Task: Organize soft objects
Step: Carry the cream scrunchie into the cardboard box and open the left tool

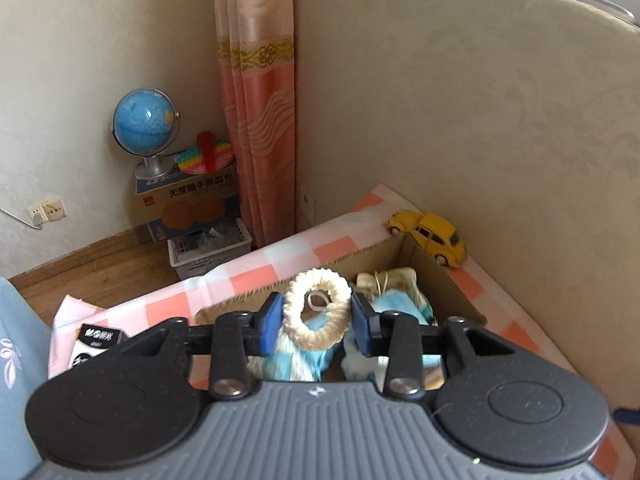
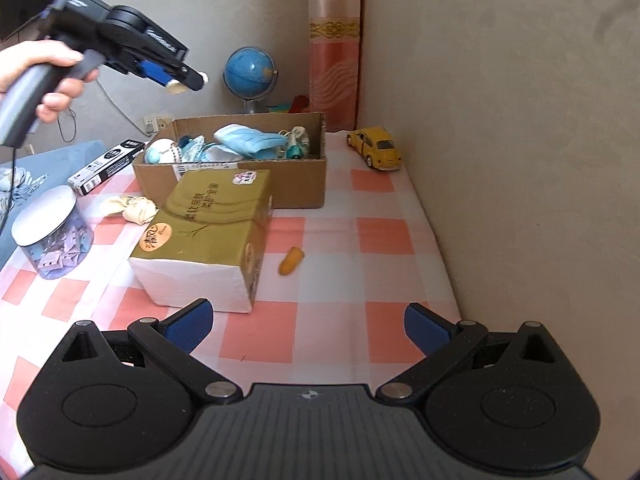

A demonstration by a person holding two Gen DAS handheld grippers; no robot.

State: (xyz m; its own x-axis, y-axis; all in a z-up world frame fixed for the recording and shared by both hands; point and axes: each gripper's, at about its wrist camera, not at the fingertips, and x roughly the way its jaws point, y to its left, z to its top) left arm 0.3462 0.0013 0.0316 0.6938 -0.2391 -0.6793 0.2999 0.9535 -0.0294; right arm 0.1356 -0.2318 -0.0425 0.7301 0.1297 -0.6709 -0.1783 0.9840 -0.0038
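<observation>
Clamped between the blue pads of the left gripper (image 1: 316, 322), low in the left wrist view: a cream fuzzy ring (image 1: 317, 309), jaws closed on its two sides, held above the open cardboard box (image 1: 448, 280). Inside the box, blue and cream soft things (image 2: 250, 142) piled together. Spread wide at the bottom of the right wrist view: the right gripper (image 2: 308, 326), jaws open and holding nothing, low over the pink-and-white checked desk (image 2: 384, 236). Just ahead, left of centre, a green tissue pack (image 2: 212, 236) touching the box front; beside it an orange finger-shaped piece (image 2: 291, 261). Further left, a crumpled cream cloth (image 2: 132, 206) and a clear jar (image 2: 52, 232). Upper right, by the wall, a yellow toy car (image 2: 376, 148).
</observation>
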